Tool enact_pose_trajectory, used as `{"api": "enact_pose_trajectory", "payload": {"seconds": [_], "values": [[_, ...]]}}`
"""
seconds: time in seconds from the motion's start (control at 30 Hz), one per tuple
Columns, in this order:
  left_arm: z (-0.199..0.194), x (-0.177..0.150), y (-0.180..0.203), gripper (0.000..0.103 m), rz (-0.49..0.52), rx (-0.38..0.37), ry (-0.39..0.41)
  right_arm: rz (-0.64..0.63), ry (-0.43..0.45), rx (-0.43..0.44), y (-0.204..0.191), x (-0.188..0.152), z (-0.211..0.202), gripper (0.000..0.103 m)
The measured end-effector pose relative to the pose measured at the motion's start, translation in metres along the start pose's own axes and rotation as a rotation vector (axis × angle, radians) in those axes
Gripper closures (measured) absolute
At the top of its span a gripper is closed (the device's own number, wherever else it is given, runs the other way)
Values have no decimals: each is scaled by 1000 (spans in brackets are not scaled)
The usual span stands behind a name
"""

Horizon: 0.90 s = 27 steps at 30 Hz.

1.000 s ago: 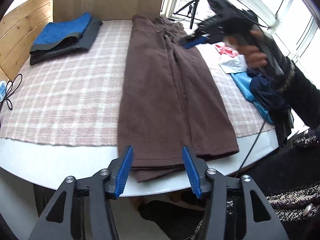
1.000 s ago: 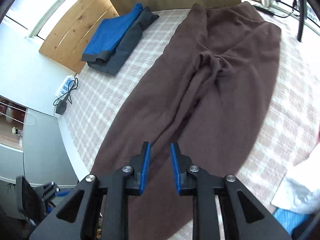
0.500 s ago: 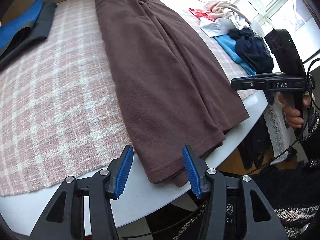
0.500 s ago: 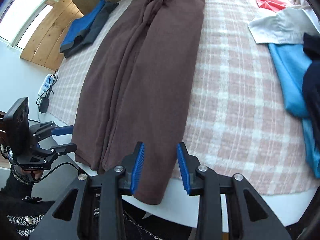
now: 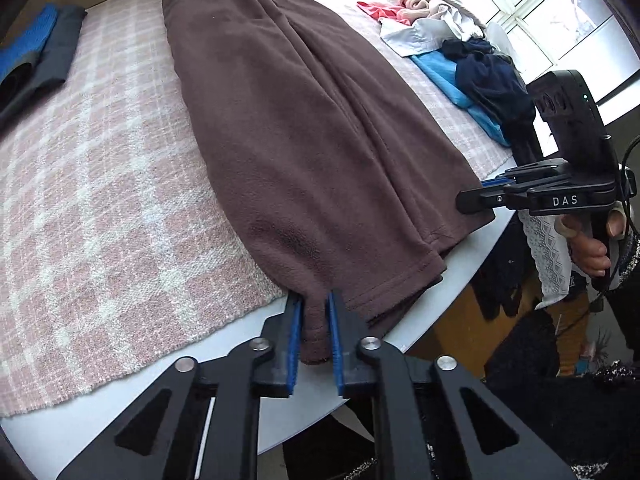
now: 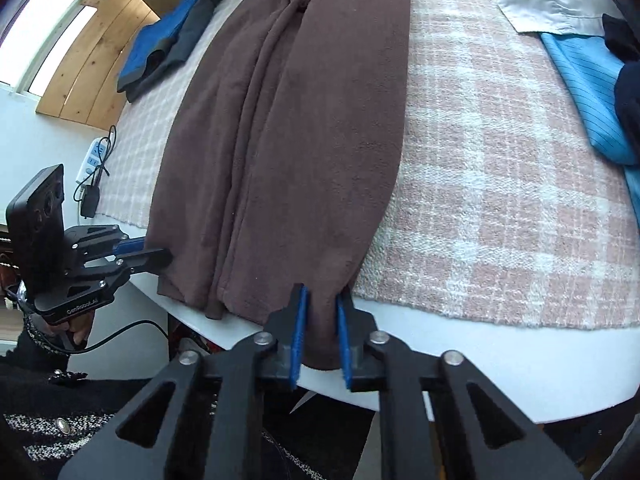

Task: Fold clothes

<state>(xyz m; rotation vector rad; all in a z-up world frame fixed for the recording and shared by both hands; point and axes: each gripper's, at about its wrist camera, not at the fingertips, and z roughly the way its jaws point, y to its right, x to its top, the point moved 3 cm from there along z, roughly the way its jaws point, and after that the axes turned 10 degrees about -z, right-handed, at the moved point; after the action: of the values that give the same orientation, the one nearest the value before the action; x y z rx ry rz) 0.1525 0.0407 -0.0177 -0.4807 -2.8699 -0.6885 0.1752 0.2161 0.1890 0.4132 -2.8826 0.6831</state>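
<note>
Both claws were clamped on the near hem of the brown trousers (image 5: 304,128): the left claw (image 5: 314,334) pinched one corner of the cuff end between its blue pads, and the right claw (image 6: 322,330) pinched the other, each biting where the fabric hung just past the rim of the white bench (image 5: 100,412). Holding the two corners at once looked meant to keep the hem level, so the legs could be carried as one flat sheet rather than dragged by a single point.

The trousers lay lengthwise on the pink checked cloth (image 5: 92,184), legs stacked side by side, waist at the far end. That fits a garment about to be doubled toward the waist — or one just pulled straight.

Open room ran along the cloth on both sides of the trousers. A folded blue and dark grey stack (image 6: 168,36) sat well to the left, and a loose pile of clothes (image 5: 448,36) crowded the right edge — a lifted hem would need to travel straight up the middle to miss both.
</note>
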Motion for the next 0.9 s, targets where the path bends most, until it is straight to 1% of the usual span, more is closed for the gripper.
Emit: {"api": "enact_pose_trajectory", "payload": {"seconds": [0.07, 0.17, 0.27, 0.33, 0.43, 0.53, 0.7, 0.8, 0.9], "values": [[-7, 7, -1, 96, -17, -38, 5, 30, 33, 57, 2, 9, -11, 94], [-36, 28, 4, 96, -13, -100, 70, 57, 102, 119, 5, 26, -35, 94], [-68, 59, 9, 96, 27, -98, 169, 73, 180, 166, 7, 52, -62, 94], [-84, 82, 9, 96, 63, -63, 233, 81, 234, 193, 9, 75, -82, 94], [-98, 124, 8, 96, 65, -63, 289, 71, 296, 189, 10, 114, -108, 94], [-104, 160, 2, 96, 48, -60, 329, 77, 327, 189, 12, 157, -122, 94], [-115, 223, -13, 96, 13, -68, 367, 137, 332, 189, 34, 232, -116, 95], [-114, 259, -25, 96, 0, -54, 374, 176, 332, 189, 48, 277, -111, 95], [-101, 293, -40, 96, -26, -53, 352, 212, 317, 186, 70, 308, -97, 95]]}}
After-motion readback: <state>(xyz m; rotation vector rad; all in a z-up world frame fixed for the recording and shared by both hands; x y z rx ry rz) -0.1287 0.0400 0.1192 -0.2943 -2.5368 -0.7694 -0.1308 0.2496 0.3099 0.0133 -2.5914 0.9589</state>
